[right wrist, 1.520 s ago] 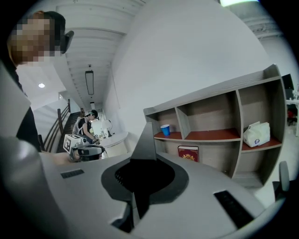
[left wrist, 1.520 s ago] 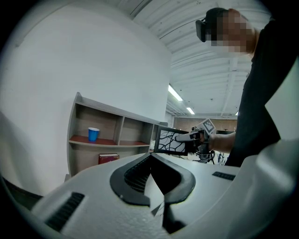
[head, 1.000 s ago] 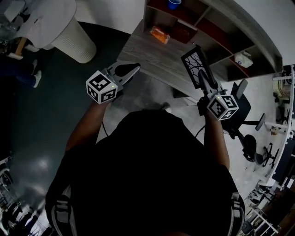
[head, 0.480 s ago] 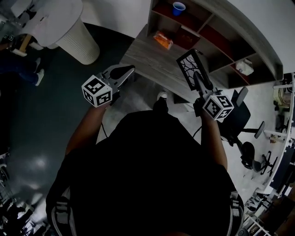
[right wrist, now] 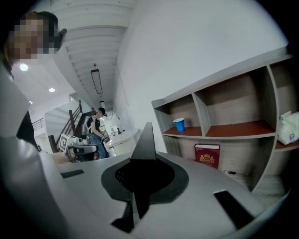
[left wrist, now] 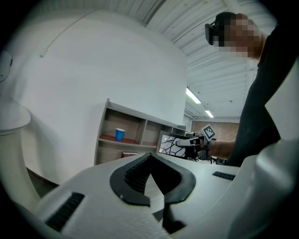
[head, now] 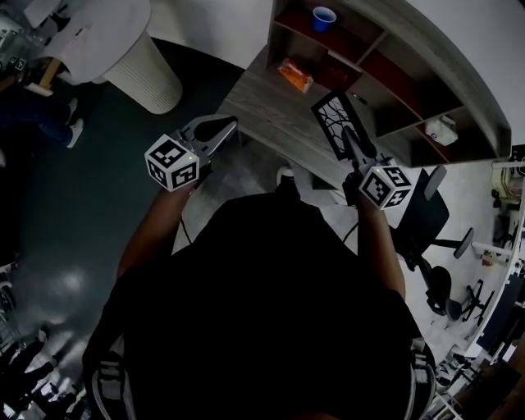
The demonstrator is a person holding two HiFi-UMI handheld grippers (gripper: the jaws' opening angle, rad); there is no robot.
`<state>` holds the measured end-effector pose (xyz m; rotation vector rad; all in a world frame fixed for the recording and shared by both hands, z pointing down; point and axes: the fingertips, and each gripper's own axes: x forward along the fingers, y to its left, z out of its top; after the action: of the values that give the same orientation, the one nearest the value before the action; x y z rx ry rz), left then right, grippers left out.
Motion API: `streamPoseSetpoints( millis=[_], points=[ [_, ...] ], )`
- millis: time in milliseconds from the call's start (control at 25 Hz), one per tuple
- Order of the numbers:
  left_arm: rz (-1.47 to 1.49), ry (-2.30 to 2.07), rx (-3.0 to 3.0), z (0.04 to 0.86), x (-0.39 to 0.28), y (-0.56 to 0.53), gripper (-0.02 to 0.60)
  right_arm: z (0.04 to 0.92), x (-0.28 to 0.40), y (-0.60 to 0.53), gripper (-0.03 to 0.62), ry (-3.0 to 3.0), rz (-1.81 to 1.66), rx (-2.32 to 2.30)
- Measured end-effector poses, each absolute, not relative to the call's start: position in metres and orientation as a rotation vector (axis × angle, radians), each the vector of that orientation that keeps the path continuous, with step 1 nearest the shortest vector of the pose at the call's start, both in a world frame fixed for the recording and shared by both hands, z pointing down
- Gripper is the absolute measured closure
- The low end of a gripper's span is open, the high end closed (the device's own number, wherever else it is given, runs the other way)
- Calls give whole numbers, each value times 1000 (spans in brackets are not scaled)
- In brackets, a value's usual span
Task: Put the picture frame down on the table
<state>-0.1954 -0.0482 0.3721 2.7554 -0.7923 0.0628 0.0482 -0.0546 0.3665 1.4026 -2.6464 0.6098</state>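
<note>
A: What takes up the most room?

B: The person [head: 262, 312], in a dark top, fills the lower half of the head view. Above them the grey wood table [head: 262, 102] crosses the upper centre. The open shelf unit [head: 385, 61] stands behind it at upper right.

A: And at the sides?

B: A white ribbed pedestal [head: 135, 70] is at upper left, and a black office chair [head: 426, 215] is at the right edge.

A: Where's the picture frame?

B: The picture frame [head: 335, 121] is at upper centre-right, over the near part of the table. It's tilted, and its black-and-white branching pattern shows. It sticks out past the tips of the right gripper [head: 351, 141], which sits just below and to the right of it. I can't tell whether its lower edge touches the table.

A: Is it gripped?

B: Yes. In the right gripper view the jaws are clamped on it. It shows edge-on as a dark wedge rising from between them at frame centre. In the left gripper view it shows at centre right, and that gripper's fingers come in from its right side.

A: And the other gripper?

B: The left gripper [head: 232, 125] is at centre left, well apart from the frame. Its jaw tips meet and there's nothing between them.

A: The smallest things?

B: An orange box [head: 294, 75] lies on the table at upper centre. A blue cup [head: 323, 16] stands on a shelf at the top.
</note>
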Motion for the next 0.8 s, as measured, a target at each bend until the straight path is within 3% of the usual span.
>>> streamPoseSetpoints(
  millis=[800],
  points=[
    [164, -852, 2667, 407, -167, -133, 565, 444, 73, -170, 577, -2569, 875, 1236]
  ],
)
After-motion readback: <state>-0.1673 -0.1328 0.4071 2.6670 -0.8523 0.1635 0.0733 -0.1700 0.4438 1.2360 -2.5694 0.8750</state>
